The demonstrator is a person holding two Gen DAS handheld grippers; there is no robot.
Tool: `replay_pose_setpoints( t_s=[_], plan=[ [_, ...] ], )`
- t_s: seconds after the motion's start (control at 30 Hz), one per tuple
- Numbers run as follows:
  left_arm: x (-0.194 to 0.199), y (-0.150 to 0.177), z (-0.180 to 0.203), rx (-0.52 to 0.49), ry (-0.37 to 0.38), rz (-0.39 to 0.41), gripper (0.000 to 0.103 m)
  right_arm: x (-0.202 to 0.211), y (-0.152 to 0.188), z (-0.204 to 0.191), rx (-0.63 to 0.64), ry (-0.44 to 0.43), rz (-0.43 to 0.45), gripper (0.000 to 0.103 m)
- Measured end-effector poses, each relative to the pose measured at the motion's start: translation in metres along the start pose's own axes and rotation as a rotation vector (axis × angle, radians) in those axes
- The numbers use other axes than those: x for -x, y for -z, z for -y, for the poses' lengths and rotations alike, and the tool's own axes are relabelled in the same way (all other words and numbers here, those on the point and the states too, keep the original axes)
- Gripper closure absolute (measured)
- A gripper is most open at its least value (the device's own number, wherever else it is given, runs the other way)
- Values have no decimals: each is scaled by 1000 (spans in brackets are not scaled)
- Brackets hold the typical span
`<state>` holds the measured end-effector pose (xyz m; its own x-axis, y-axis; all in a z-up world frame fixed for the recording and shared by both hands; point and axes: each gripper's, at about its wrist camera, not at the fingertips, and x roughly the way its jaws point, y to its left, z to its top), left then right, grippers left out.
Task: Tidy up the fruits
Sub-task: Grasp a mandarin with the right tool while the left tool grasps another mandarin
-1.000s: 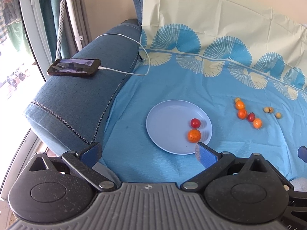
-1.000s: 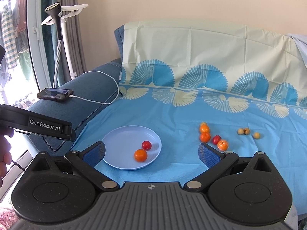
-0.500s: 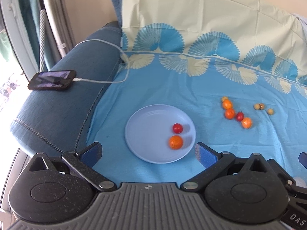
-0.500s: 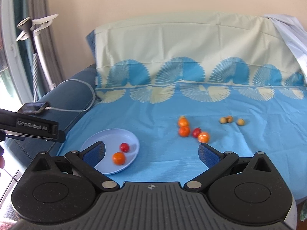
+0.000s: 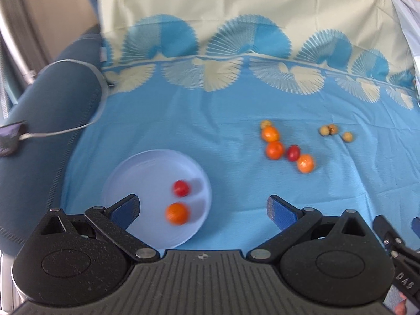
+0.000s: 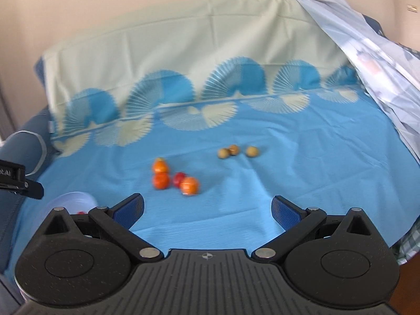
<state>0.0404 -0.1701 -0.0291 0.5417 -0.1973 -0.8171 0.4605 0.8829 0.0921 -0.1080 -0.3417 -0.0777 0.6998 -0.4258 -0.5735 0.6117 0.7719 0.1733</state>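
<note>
A pale blue plate (image 5: 136, 176) lies on the blue sheet and holds a red tomato (image 5: 180, 188) and an orange fruit (image 5: 177, 213). My left gripper (image 5: 203, 210) is open and empty, above the plate's near right edge. A cluster of orange fruits (image 5: 274, 150) with a red one (image 5: 293, 153) lies to the right, with three small tan fruits (image 5: 347, 136) beyond. My right gripper (image 6: 207, 210) is open and empty, short of the same cluster (image 6: 160, 180) and the tan fruits (image 6: 252, 151). The plate's edge (image 6: 68, 199) shows at lower left.
The sofa's dark blue armrest (image 5: 52, 99) carries a white cable (image 5: 99, 89) and a phone (image 5: 9, 139) at the left. A patterned sheet covers the backrest (image 6: 183, 60). A pale cloth (image 6: 367, 52) hangs at the right.
Both views have swung to the right. The plate has slid left in both views and the loose fruit cluster now sits nearer the middle of the right wrist view. Both grippers stay open.
</note>
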Motion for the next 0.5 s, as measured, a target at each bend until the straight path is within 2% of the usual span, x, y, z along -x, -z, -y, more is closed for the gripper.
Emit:
replay_pose_setpoints(
  t_s=[0.07,0.23,0.33,0.5],
  plan=[
    [-22,-14,16,-16,2,-20,0,-23,0,9,9,8,-14,1],
    [-94,-46,53,-68,27,-69,0,-98,6,19,122,28,-66,1],
    [-138,-60,71,-97,46,-115,0,-140,8,20,145,6,-114,1],
    [-201,-77,83,-87,69,-180,0,-194,7,12,169,-68,-146,1]
  ],
)
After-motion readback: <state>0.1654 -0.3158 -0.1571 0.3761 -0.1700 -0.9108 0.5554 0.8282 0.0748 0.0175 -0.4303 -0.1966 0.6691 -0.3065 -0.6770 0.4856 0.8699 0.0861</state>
